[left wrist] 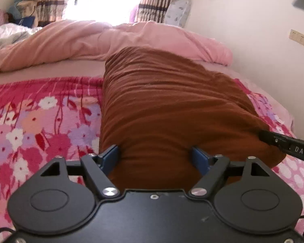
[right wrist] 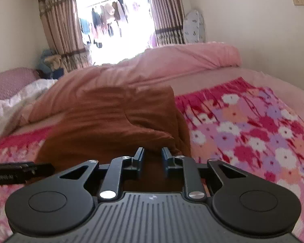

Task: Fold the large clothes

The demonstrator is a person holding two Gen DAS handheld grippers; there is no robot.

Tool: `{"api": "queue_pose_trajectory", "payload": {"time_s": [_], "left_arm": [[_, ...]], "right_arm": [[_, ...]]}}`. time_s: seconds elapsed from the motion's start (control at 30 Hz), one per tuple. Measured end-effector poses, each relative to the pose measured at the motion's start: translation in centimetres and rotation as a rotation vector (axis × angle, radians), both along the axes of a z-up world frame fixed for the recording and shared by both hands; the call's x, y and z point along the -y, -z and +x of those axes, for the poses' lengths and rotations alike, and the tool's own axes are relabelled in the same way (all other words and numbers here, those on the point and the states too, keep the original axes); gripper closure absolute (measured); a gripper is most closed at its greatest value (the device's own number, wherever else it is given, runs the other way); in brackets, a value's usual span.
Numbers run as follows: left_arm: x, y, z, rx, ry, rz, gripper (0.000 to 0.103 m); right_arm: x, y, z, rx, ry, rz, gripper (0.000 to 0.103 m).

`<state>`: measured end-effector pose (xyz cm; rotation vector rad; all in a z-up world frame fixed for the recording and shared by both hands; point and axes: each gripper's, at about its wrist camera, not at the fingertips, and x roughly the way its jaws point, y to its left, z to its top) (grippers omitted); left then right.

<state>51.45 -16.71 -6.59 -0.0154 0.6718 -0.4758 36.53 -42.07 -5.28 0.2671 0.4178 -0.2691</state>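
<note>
so the brown garment [left wrist: 168, 109] lies on the floral bedspread [left wrist: 40, 117], long axis running straight away from both grippers, near end between the left gripper's [left wrist: 155, 158] wide-apart jaws, right gripper [right wrist: 151, 155] narrowly apart, clamping nothing.

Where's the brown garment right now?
The brown garment lies on the floral bedspread, centre of both wrist views, directly ahead of both grippers, with the pink quilt bunched behind it.
</note>
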Motion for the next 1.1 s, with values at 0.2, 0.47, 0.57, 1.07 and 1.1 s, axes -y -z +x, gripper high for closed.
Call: {"api": "queue_pose_trajectory", "payload": {"time_s": [0.2, 0.47, 0.57, 1.07, 1.1], "left_arm": [[0.0, 0.0, 0.3, 0.008, 0.009, 0.015, 0.019], [-2.7, -1.9, -3.8, 0.05, 0.021, -0.045, 0.023], [-3.1, -1.4, -4.7, 0.049, 0.027, -0.042, 0.023], [-2.9, 1.0, -3.3, -0.054, 0.025, -0.011, 0.024], [-3.1, 0.6, -3.2, -0.054, 0.025, -0.02, 0.024]], "right_arm": [[0.1, 1.2, 0.5, -0.002, 0.018, 0.003, 0.087], [-1.3, -1.4, -3.1, 0.08, 0.019, 0.007, 0.077], [-1.9, -1.7, -4.3, 0.096, 0.015, -0.01, 0.077], [-1.3, 1.7, -3.7, 0.015, 0.066, 0.009, 0.078], [-1.3, 1.5, -3.7, 0.017, 0.066, 0.009, 0.077]]}}
